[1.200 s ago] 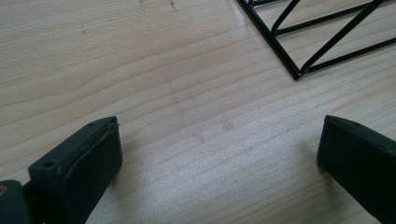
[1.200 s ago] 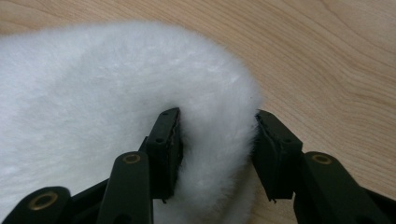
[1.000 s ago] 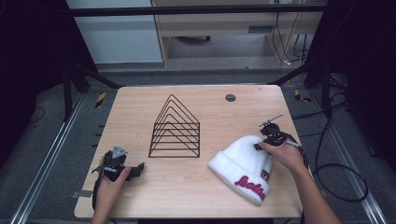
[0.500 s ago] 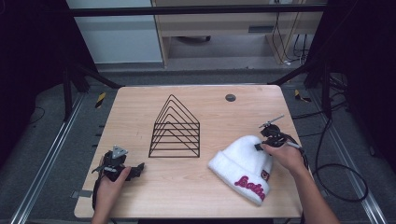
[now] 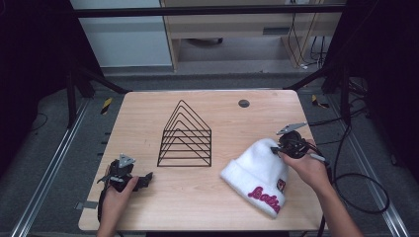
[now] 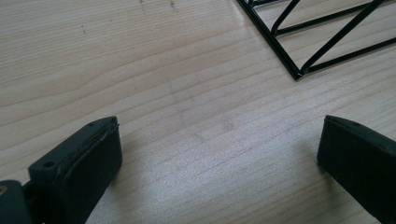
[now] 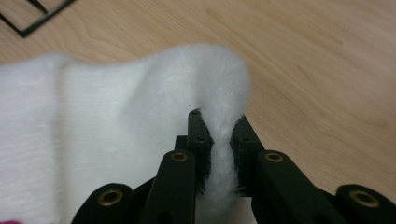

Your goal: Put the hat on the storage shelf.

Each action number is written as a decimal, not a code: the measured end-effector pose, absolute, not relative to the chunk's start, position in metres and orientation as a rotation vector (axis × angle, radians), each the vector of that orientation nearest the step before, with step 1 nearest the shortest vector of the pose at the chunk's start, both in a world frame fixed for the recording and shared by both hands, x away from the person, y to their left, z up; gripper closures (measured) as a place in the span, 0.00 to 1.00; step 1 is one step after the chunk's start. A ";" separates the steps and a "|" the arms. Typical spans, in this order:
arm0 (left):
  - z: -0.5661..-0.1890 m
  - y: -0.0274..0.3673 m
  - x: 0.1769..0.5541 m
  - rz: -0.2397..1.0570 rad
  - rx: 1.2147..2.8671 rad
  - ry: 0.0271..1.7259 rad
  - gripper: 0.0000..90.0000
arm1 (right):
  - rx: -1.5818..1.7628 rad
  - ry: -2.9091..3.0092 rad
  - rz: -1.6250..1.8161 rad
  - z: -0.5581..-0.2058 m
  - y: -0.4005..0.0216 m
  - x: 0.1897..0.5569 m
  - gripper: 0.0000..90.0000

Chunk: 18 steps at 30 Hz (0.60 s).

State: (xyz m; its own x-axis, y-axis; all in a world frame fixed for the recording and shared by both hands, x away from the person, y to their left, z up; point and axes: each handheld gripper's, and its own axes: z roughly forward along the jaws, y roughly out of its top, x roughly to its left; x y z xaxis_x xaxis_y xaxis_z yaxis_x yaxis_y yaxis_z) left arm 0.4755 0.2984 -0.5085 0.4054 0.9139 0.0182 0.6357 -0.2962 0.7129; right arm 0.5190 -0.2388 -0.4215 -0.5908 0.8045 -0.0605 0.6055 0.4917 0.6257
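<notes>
A white knit beanie (image 5: pixel 257 175) with red lettering lies at the table's front right. My right gripper (image 5: pixel 282 149) is shut on the beanie's top edge, pinching a fold of white fabric (image 7: pixel 219 154) between its jaws and lifting it a little. At the front left, my left gripper (image 5: pixel 143 178) rests low over the wood, open; its two black fingers (image 6: pixel 79 163) stand wide apart over bare wood (image 6: pixel 205 140) with nothing between them. A black wire rack (image 5: pixel 185 136) shaped like nested triangles stands in the middle, and its corner (image 6: pixel 299 70) shows ahead of the left gripper.
A small dark round disc (image 5: pixel 243 103) sits in the tabletop near the far right edge. The wooden table (image 5: pixel 143 118) ends in metal rails on both sides. Cables (image 5: pixel 356 187) trail off the right side.
The right gripper has shifted slightly with the beanie's top edge pinched in it. The left gripper has stayed put.
</notes>
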 end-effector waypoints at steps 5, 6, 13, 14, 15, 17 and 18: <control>-0.508 0.298 0.476 0.573 2.038 1.314 0.00 | 1.080 2.362 0.847 -0.400 -0.228 0.499 0.91; -0.509 0.298 0.476 0.573 2.038 1.314 0.00 | 1.040 2.351 0.867 -0.392 -0.224 0.492 0.91; -0.508 0.298 0.476 0.573 2.039 1.314 0.00 | 0.927 2.326 0.916 -0.371 -0.208 0.471 0.91; -0.508 0.298 0.475 0.573 2.039 1.313 0.00 | 0.912 2.316 0.930 -0.368 -0.206 0.467 0.91; -0.508 0.298 0.475 0.572 2.039 1.314 0.00 | 0.901 2.312 0.938 -0.364 -0.204 0.464 0.91; -0.508 0.298 0.475 0.572 2.039 1.314 0.00 | 0.861 2.299 0.964 -0.356 -0.199 0.456 0.92; -0.508 0.299 0.475 0.571 2.039 1.313 0.00 | 0.861 2.299 0.964 -0.356 -0.199 0.456 0.92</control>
